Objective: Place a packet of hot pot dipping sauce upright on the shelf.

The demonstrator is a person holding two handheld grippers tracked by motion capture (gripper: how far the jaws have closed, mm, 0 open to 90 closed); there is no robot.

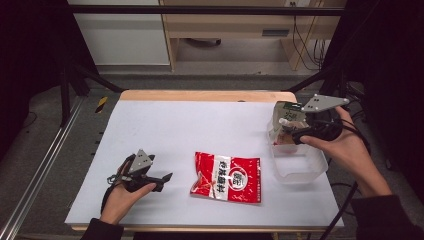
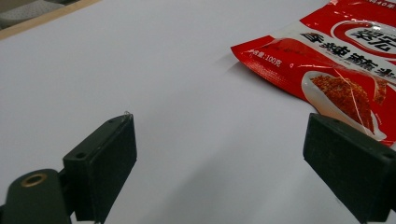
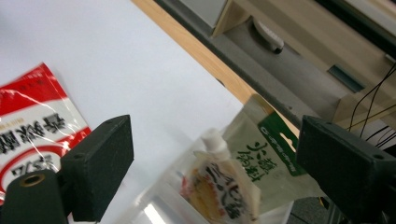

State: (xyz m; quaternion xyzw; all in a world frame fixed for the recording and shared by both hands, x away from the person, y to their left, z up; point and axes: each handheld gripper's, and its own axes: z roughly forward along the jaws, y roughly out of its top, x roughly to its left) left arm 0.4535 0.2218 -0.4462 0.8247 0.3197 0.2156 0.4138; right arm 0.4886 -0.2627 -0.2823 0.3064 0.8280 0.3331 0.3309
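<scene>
A red and white snack packet [image 1: 227, 177] lies flat at the middle front of the white table [image 1: 200, 125]. My left gripper [image 1: 165, 182] rests on the table just left of it, jaws open and empty, with the packet's corner [image 2: 336, 60] ahead on the right. A clear plastic tub [image 1: 300, 162] stands at the right edge. A green-labelled pouch [image 1: 285, 112] and a spouted pouch [image 1: 286, 131] stand upright in it. My right gripper [image 1: 294, 134] hovers over the tub, open. The spouted pouch [image 3: 224, 182] and green pouch [image 3: 266, 163] lie beyond its jaws, untouched.
The table's wooden far edge [image 1: 205, 95] borders a floor gap and a wooden desk with hanging cables [image 1: 305, 45]. A metal rail [image 1: 45, 160] runs along the left side. Dark frame posts stand at both back corners.
</scene>
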